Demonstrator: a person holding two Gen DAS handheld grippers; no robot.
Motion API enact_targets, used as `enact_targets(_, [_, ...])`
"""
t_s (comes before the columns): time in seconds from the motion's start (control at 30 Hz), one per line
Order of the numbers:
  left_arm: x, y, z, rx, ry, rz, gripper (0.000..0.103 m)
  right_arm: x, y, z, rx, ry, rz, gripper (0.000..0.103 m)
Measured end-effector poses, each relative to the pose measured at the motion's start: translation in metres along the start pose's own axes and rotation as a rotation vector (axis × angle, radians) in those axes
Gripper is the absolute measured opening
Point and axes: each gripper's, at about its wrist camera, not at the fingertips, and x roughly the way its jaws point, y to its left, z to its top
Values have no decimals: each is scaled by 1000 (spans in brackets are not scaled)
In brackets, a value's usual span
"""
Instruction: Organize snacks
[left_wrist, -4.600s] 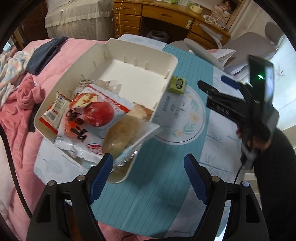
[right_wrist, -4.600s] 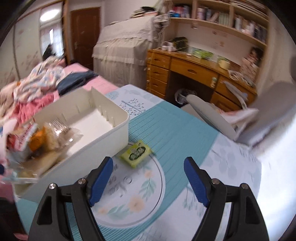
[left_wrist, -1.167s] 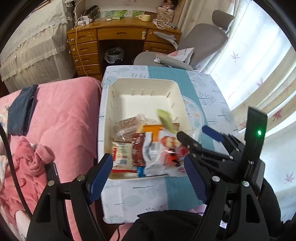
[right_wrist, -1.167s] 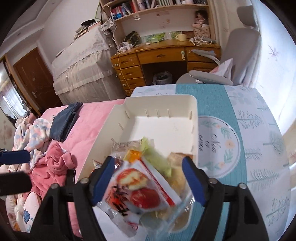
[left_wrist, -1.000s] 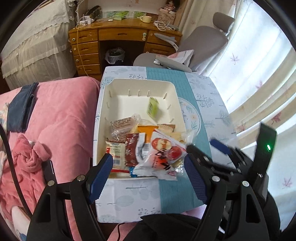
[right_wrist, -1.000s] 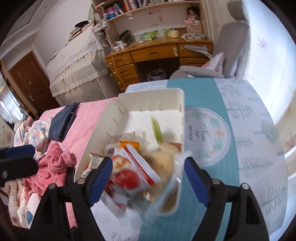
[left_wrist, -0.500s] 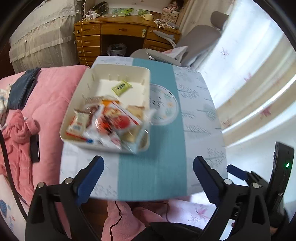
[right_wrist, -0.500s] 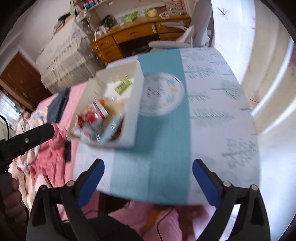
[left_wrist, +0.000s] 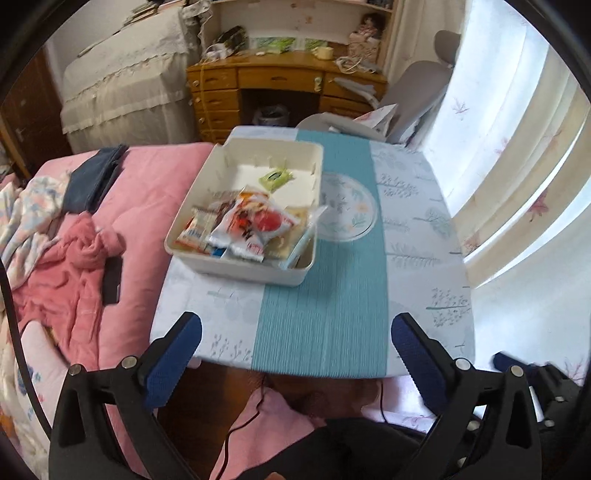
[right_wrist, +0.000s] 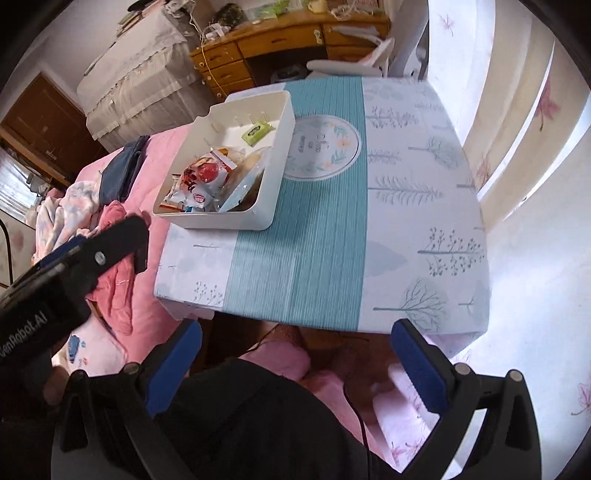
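Observation:
A white bin (left_wrist: 236, 271) stands on the table's left part, seen from the right wrist as the same bin (right_wrist: 221, 221). Several snack bags (left_wrist: 251, 225) are piled in its near half, a red-and-white bag (right_wrist: 205, 175) on top. A small green packet (left_wrist: 275, 177) lies alone on the bare far half, and the right wrist view shows this green packet (right_wrist: 256, 131) too. My left gripper (left_wrist: 293, 325) hangs back over the table's near edge, its jaws opening, nothing between them. My right gripper (right_wrist: 295, 332) does the same, jaws opening and empty. Both are well clear of the bin.
The table (left_wrist: 321, 314) has a teal runner and a round printed mat (left_wrist: 347, 206) right of the bin. A pink bed (left_wrist: 147, 184) with clothes adjoins on the left. A wooden desk (left_wrist: 280, 85) and grey chair (left_wrist: 417, 85) stand beyond. Curtains (left_wrist: 517, 166) hang right.
Both grippers let go of the snack bags, which now lie in the bin. The green packet dropped into the bin's far half. Both grippers drew back to the table's near edge and widened.

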Motion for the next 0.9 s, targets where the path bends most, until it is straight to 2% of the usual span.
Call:
enact_targets(0.13, [-1, -4, -8, -12, -3, 12, 102, -11, -6, -3, 0, -70, -21, 103])
enact_targets(0.9, [-1, -30, -7, 63, -8, 21, 102, -5, -23, -5, 40, -42, -38, 103])
